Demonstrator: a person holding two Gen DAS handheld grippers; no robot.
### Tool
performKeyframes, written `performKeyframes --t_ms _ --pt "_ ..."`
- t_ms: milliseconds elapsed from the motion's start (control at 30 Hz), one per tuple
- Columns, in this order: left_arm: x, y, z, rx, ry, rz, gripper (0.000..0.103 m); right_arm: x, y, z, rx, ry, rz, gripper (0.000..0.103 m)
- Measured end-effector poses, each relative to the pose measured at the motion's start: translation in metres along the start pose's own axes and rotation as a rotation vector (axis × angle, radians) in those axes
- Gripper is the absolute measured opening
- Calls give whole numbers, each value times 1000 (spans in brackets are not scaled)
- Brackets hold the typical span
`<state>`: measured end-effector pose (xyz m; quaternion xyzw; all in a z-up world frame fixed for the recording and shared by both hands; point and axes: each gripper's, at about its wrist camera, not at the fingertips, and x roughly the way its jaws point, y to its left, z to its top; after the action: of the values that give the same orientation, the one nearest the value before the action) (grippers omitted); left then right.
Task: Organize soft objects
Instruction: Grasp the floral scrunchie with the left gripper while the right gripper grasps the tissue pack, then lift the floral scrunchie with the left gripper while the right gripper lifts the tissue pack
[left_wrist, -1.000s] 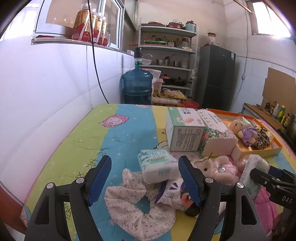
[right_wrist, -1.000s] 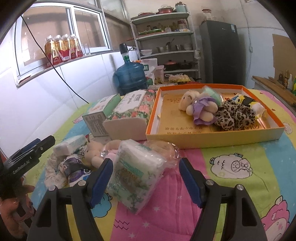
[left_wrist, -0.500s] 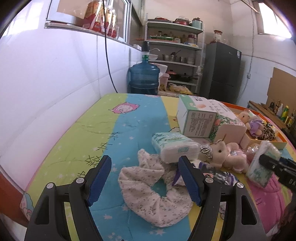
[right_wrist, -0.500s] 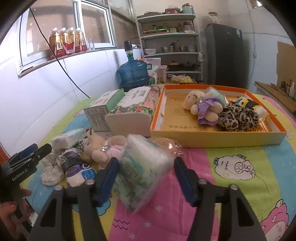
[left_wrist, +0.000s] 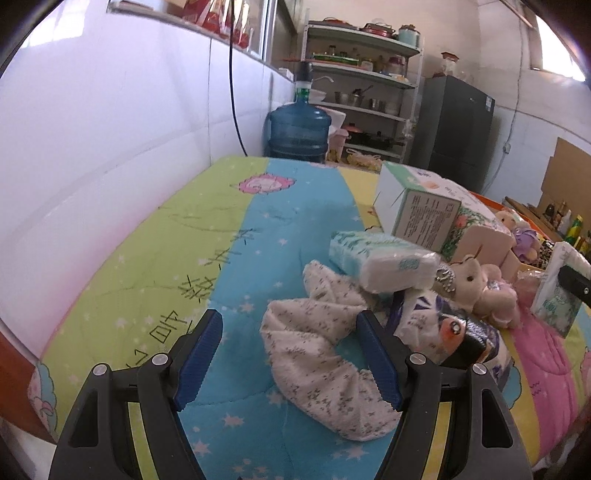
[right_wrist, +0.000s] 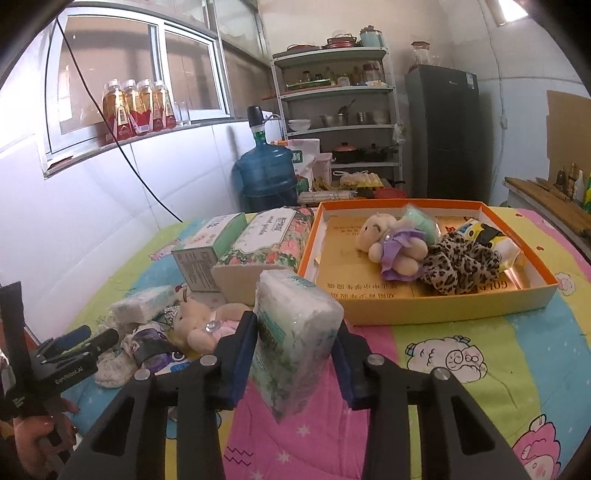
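Observation:
My right gripper (right_wrist: 295, 321) holds a clear-wrapped tissue pack (right_wrist: 295, 332) upright over the pink quilt; its jaws are closing and both blue pads press the pack's sides. The orange tray (right_wrist: 443, 310) lies just beyond, holding a plush bear in purple (right_wrist: 391, 243), a leopard scrunchie (right_wrist: 458, 266) and a yellow pack (right_wrist: 487, 236). My left gripper (left_wrist: 289, 317) is open low over a white speckled scrunchie (left_wrist: 306, 350), which lies partly between its fingers. Behind the scrunchie lie a small tissue pack (left_wrist: 380, 258), a printed pouch (left_wrist: 436, 325) and a beige plush bear (left_wrist: 476, 284).
Two tissue boxes (left_wrist: 417, 206) stand between the loose pile and the tray. The quilted table runs along a white wall on the left, its near edge (left_wrist: 40, 373) close to my left gripper. A water bottle, shelves and a fridge stand beyond. A hand (right_wrist: 33, 439) holds the left gripper.
The right jaws have narrowed onto the tissue pack, which now stands upright between the pads. The left gripper sank and shifted, bringing the white scrunchie between its open fingers.

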<state>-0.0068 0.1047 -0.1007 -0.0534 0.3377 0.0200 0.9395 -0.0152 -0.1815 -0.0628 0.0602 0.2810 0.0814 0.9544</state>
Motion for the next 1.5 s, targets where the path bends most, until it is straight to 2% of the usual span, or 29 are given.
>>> performKeyframes --t_ms 100,167,200,267,567,933,1000,1033,1333,1433,1467,1500 --pt "3 3 -3 -5 9 -1 73 -1 2 1 -6 -5 6 37" --pt "4 3 -4 -5 13 -2 62 -1 3 2 -10 -7 7 36" --pt "5 3 -4 -6 16 -5 60 -2 4 3 -12 -8 7 36" --pt "6 2 -5 -4 21 -18 49 -1 5 4 -17 -8 6 36" --pt "4 -4 -3 22 11 -23 23 -4 8 6 -26 -16 8 34" --pt "-11 -8 8 35 -31 -1 19 -11 8 11 -33 -35 24 25" --pt "-15 -8 10 36 -40 3 19 -12 9 12 -38 -35 31 15" --pt "-16 -8 11 37 -44 5 19 -12 9 12 -39 -31 38 14" --pt "-33 -11 30 49 -99 10 19 -13 7 13 -26 -32 47 14" --pt "-40 -15 39 58 -123 7 19 -10 2 11 -19 -10 50 15" --pt "-41 -16 41 60 -127 5 19 -9 1 10 -17 -1 53 21" --pt "-42 -17 43 62 -131 1 19 -6 0 8 -11 18 62 35"
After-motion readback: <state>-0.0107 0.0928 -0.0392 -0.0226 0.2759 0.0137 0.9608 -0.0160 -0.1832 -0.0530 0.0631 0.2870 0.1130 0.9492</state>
